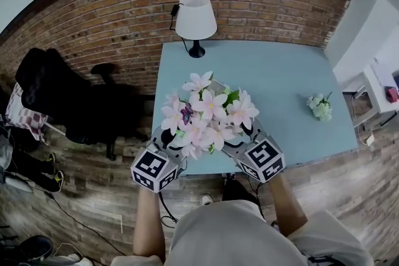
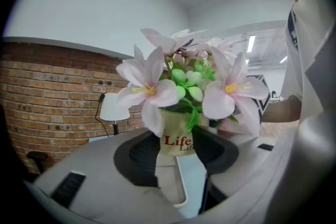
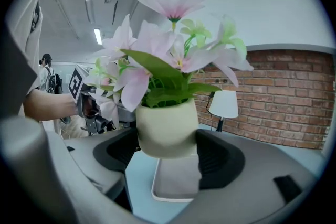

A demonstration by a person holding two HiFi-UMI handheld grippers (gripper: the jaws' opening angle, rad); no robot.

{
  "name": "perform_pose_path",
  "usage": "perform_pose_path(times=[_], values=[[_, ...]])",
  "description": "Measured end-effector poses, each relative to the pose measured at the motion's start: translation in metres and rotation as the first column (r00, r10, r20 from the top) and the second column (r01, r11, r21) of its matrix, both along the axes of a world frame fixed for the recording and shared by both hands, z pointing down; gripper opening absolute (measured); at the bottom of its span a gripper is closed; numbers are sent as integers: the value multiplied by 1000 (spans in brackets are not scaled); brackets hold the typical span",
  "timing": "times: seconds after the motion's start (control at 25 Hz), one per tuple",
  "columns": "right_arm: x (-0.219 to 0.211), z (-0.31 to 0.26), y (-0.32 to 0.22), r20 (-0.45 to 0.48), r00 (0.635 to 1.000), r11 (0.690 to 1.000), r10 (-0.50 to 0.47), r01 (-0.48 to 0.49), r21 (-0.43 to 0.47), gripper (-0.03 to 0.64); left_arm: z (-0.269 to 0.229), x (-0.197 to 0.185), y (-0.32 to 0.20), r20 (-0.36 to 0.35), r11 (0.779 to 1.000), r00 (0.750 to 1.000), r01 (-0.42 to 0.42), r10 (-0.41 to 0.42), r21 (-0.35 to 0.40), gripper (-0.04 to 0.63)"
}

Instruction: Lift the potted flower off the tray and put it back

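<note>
The potted flower [image 1: 206, 112] has pink-white blooms in a cream pot [image 2: 176, 140] printed with red letters. It hangs in the air over the near edge of the light-blue table [image 1: 280, 81]. My left gripper [image 1: 167, 145] and right gripper [image 1: 248, 141] hold the pot from opposite sides, with the pads pressed against its wall. The pot [image 3: 167, 131] fills the gap between the right jaws. Below it lies the white tray [image 3: 176, 183], bare, which the left gripper view also shows as the tray [image 2: 181, 186]. From the head view the blooms hide the tray and the fingertips.
A white-shaded lamp [image 1: 196, 22] stands at the table's far edge by the brick wall. A small white flower bunch [image 1: 319, 106] lies at the right of the table. A black chair [image 1: 62, 96] is on the floor to the left, and white furniture [image 1: 374, 71] to the right.
</note>
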State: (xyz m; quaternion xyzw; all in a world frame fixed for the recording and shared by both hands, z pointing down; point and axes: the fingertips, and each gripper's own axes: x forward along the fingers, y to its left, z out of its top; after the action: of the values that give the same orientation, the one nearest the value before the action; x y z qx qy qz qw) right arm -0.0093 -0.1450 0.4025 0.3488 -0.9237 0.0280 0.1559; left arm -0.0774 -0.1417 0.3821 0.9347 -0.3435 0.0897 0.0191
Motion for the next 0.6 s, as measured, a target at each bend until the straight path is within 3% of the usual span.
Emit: perform_pose_path(times=[0.6], values=[[-1,-22,34,18,999,999,27,-27,42,377,-26,-1,32,1,998,999,-41,41,49,216]])
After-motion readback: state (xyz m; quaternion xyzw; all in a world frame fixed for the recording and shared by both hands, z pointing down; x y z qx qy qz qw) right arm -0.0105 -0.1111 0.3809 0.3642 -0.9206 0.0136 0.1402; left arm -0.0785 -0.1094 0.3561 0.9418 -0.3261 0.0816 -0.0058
